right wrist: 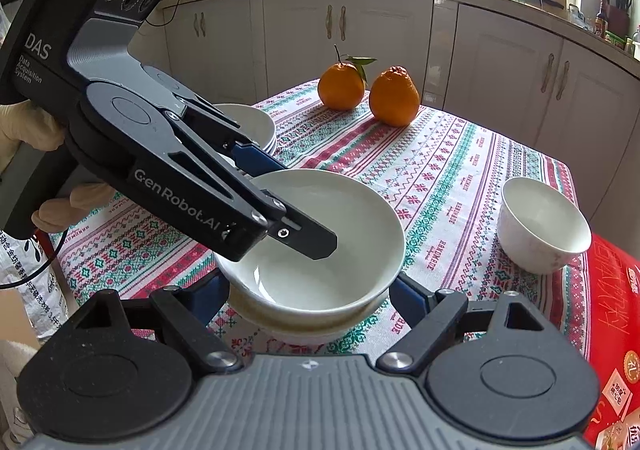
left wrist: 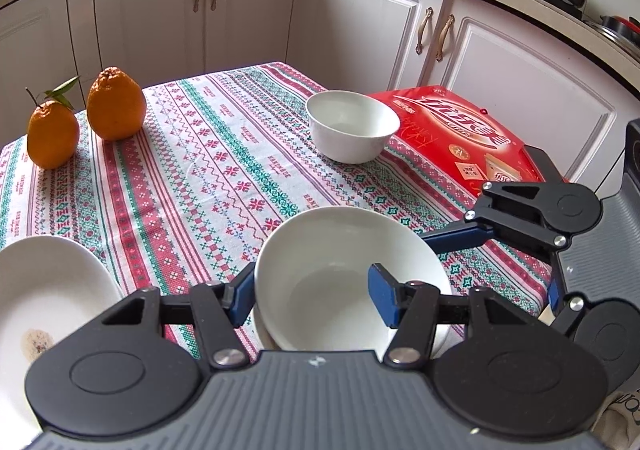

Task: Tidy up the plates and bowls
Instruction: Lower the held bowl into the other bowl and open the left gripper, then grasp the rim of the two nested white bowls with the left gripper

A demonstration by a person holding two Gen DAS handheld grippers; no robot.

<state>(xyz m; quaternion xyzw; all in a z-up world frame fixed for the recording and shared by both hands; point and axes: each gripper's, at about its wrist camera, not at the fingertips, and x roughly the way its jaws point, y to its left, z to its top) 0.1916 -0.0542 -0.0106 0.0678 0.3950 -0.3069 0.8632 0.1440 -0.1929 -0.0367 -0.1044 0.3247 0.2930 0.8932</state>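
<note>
Bowl (left wrist: 344,278) rim pinched by left gripper (left wrist: 316,296); right gripper (right wrist: 310,292) spread around it; oranges (left wrist: 116,105) beyond

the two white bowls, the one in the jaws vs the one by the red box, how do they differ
The held bowl is wide and shallow; the far bowl is narrower and deeper. The held bowl sits tilted on another dish with the left gripper shut on its rim; the far bowl stands upright and untouched, against the red box. Both are plain white and look empty.
</note>
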